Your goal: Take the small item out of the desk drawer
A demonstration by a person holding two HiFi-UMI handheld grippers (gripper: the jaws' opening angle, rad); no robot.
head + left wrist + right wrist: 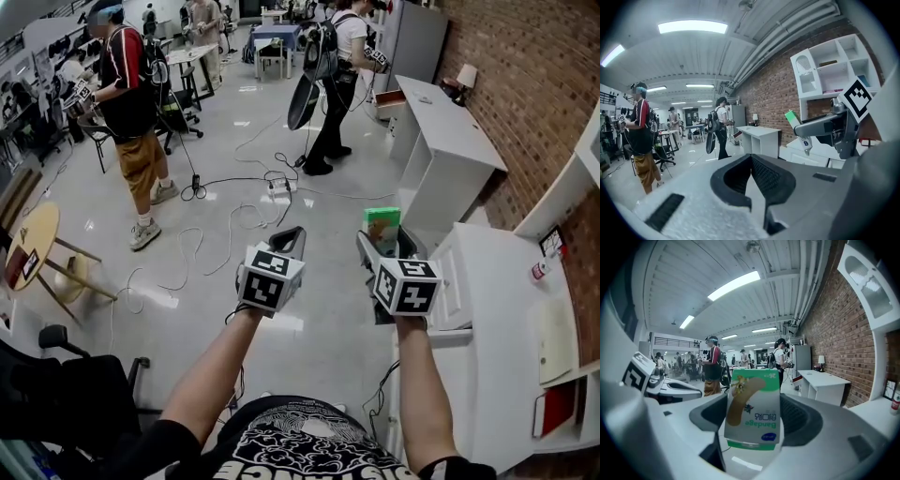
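Observation:
A green and white bandage box [382, 228] stands upright between the jaws of my right gripper [383, 246], which is shut on it and held in the air beside the white desk [502, 309]. In the right gripper view the box [753, 411] fills the middle, with its print upside down. My left gripper [289, 240] hovers level with it to the left, over the floor, jaws together and empty. In its own view the left gripper [751, 160] shows dark pads meeting at the tip, and the box [792, 117] appears off to the right. I cannot tell how the desk drawer stands.
Another white desk [450, 141] stands along the brick wall [525, 75]. Cables [253, 211] trail over the floor. A round wooden table [28, 248] and a black chair [56, 394] are at the left. Two people [131, 103] [333, 75] stand farther off. A small bottle [539, 270] sits on the near desk.

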